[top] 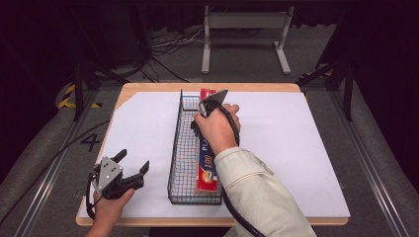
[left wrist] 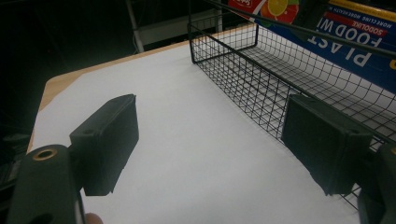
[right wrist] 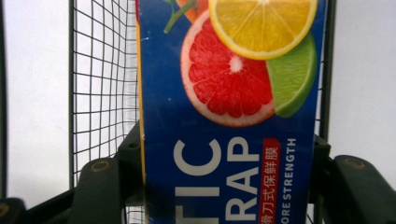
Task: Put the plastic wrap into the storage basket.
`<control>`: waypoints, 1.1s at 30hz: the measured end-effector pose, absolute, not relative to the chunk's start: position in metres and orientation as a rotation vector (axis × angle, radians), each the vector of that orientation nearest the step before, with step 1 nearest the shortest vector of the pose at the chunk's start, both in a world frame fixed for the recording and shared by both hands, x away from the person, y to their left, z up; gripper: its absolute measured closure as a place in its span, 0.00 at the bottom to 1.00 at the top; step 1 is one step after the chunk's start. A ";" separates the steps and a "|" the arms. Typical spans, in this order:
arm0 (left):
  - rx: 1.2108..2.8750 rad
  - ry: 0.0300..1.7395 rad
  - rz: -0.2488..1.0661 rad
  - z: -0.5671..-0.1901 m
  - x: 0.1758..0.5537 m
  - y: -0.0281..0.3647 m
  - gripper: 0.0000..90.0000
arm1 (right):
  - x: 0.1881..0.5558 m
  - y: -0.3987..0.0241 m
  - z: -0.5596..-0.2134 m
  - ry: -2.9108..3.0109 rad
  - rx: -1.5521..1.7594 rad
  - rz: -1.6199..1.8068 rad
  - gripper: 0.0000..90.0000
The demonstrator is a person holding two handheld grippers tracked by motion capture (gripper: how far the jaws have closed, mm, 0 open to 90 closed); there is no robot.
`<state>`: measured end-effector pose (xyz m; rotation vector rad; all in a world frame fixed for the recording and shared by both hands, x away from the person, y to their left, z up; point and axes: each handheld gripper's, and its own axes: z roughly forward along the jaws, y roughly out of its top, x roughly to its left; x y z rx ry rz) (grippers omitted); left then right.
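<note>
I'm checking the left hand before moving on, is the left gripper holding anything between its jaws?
No, in the left gripper view the left gripper has its jaws wide apart over the bare white table, beside the wire basket.

High view looks down; gripper views sit close — all 3 share the wire basket (top: 185, 148).

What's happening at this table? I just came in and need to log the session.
A person works with a gripper in each hand. The right gripper reaches into the long black wire basket on the white table, its jaws on either side of the blue plastic wrap box lying in the basket's right part, apparently closed on it. The left gripper is held open near the table's front left corner, beside the basket, touching nothing.
</note>
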<state>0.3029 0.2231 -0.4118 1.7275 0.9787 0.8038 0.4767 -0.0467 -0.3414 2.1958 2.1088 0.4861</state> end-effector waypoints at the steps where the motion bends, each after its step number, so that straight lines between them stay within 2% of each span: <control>1: 1.727 0.979 0.806 -0.412 0.303 0.224 0.21 | 0.477 -0.046 -0.343 2.113 2.197 0.479 0.44; 33: 1.725 0.986 0.807 -0.412 0.302 0.225 0.21 | 0.481 -0.037 -0.377 2.118 2.195 0.352 0.43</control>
